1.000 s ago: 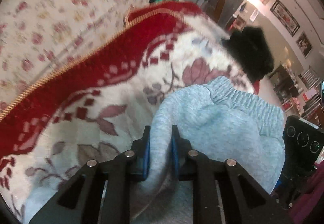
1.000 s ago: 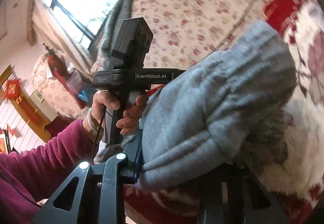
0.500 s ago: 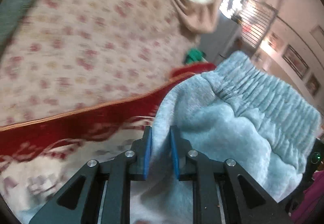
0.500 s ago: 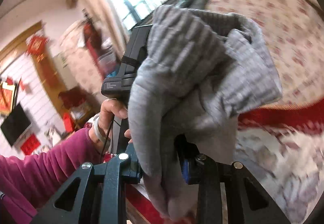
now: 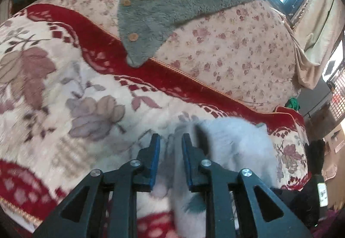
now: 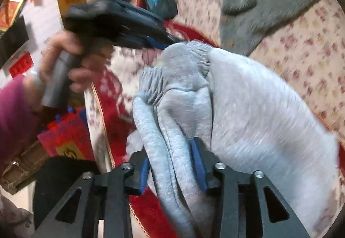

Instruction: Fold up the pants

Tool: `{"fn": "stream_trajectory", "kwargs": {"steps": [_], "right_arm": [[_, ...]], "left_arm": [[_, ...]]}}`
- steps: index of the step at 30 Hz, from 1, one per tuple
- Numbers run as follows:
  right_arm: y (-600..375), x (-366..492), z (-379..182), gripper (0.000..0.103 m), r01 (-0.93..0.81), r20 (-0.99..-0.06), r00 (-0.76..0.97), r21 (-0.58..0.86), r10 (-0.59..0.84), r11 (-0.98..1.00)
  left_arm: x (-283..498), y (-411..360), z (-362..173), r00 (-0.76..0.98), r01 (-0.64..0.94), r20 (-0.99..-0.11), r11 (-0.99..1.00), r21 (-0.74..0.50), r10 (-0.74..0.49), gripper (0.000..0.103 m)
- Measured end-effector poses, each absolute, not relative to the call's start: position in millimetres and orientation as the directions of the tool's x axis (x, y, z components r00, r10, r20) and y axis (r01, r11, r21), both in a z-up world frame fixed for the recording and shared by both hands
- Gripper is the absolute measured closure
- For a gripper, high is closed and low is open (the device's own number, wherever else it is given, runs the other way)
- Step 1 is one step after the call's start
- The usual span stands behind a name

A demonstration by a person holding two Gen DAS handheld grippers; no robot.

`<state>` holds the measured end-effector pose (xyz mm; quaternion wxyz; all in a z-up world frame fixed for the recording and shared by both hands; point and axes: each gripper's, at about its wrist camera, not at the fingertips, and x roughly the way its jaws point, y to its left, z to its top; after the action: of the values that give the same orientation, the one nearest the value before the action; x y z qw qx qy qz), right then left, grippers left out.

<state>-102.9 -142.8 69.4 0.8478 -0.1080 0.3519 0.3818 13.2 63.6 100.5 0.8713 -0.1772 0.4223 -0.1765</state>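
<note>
The light grey pants [image 6: 258, 113] are bunched on the red and cream blanket [image 5: 64, 87]. In the right wrist view my right gripper [image 6: 172, 164] has thick folds of the pants between its blue pads, and its jaws are opening. The ribbed waistband [image 6: 185, 59] points away towards my left gripper [image 6: 172, 43], which a hand [image 6: 71, 61] holds at that end. In the left wrist view my left gripper [image 5: 171, 141] has a blurred fold of the pants [image 5: 232, 143] filling its narrow gap, and its jaws are opening slightly.
A grey fleece garment [image 5: 172, 7] with wooden buttons lies on the floral sheet [image 5: 237, 48] behind the blanket. A black item [image 5: 314, 158] sits at the blanket's right end. A red bag [image 6: 64, 136] and a magenta sleeve [image 6: 13, 113] are at the left.
Both grippers have swung across the bed and rolled, carrying the pants from up in the air down onto the blanket. Each pair of jaws stands slightly wider than before.
</note>
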Motion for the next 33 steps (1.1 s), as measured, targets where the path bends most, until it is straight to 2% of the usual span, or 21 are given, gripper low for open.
{"fn": "stream_trajectory", "kwargs": {"steps": [1,2,3,8,13,19,25,28,33], "right_arm": [[-145,-107,73,0.042,-0.748,-0.661,0.428,0.124,0.617,0.652],[-145,-111,77,0.027,-0.763,-0.65,0.395,0.162,0.65,0.626],[-147,-116,84,0.022,-0.771,-0.638,0.361,0.206,0.68,0.603],[-188,-128,116,0.022,-0.752,-0.582,0.389,0.247,0.714,0.611],[-247,-107,125,0.022,-0.602,-0.584,0.516,0.273,0.627,0.75],[-279,-79,128,0.022,-0.442,-0.62,0.603,0.265,0.502,0.857],[-280,-52,123,0.022,-0.387,-0.629,0.615,0.286,0.476,0.877],[-266,-36,111,0.022,-0.368,-0.659,0.606,0.263,0.445,0.892],[-244,-13,83,0.019,-0.33,-0.706,0.612,0.182,0.357,0.926]], "left_arm": [[7,64,104,0.588,0.168,-0.666,0.875,-0.454,-0.458,0.077],[1,62,109,0.596,0.179,-0.656,0.873,-0.453,-0.463,0.07],[-6,58,115,0.602,0.197,-0.641,0.866,-0.459,-0.477,0.066],[-32,19,151,0.62,0.319,-0.548,0.818,-0.479,-0.562,0.049],[-56,-29,173,0.597,0.424,-0.531,0.798,-0.428,-0.602,0.037],[-75,-72,160,0.592,0.437,-0.592,0.834,-0.335,-0.548,0.033],[-79,-79,125,0.611,0.366,-0.666,0.899,-0.24,-0.427,0.033],[-79,-69,107,0.61,0.323,-0.684,0.913,-0.248,-0.401,0.033],[-84,-51,92,0.608,0.297,-0.662,0.899,-0.322,-0.438,0.033]]}}
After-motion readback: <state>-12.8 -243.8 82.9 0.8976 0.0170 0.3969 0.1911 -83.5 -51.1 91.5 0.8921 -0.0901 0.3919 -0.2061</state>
